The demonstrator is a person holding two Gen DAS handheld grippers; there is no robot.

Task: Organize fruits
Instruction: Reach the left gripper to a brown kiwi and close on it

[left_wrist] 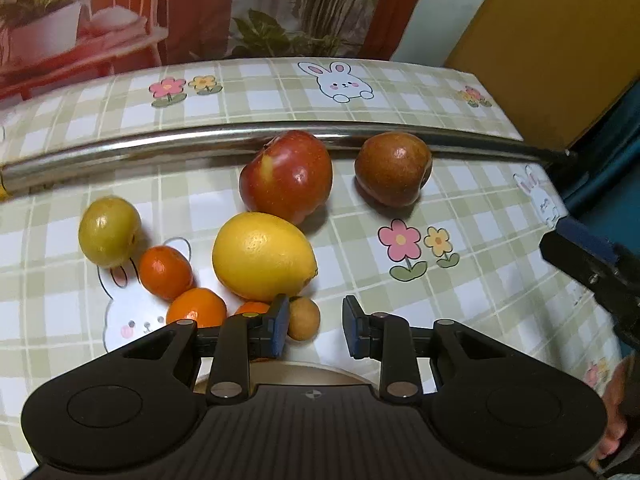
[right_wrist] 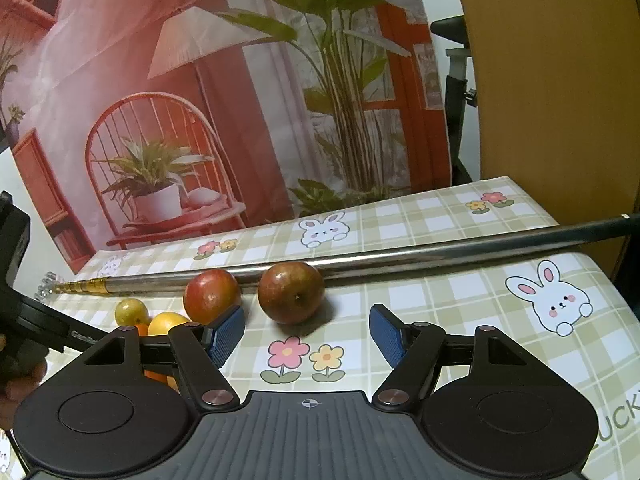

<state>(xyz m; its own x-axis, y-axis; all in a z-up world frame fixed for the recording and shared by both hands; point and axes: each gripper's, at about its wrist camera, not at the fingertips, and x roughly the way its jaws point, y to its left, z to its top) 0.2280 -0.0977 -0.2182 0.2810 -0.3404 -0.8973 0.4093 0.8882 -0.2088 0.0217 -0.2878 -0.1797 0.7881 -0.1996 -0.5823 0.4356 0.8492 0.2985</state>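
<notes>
Looking down our left gripper (left_wrist: 315, 326), we note jaws narrow with nothing between them, a small brown fruit (left_wrist: 304, 318) beside the left pad. Right gripper (right_wrist: 306, 334) stands half open, empty. Beyond: lemon (left_wrist: 262, 256), two apples (left_wrist: 288, 176) against the metal rod (left_wrist: 160, 146).

I seem to be working in a home, at a counter (right_wrist: 460, 300) under a checked bunny-and-flower cloth, with loose fruit on it, a printed backdrop (right_wrist: 200, 100) of a chair, lamp and potted plants behind, and a yellow-brown panel (right_wrist: 560, 80) beside it.
</notes>
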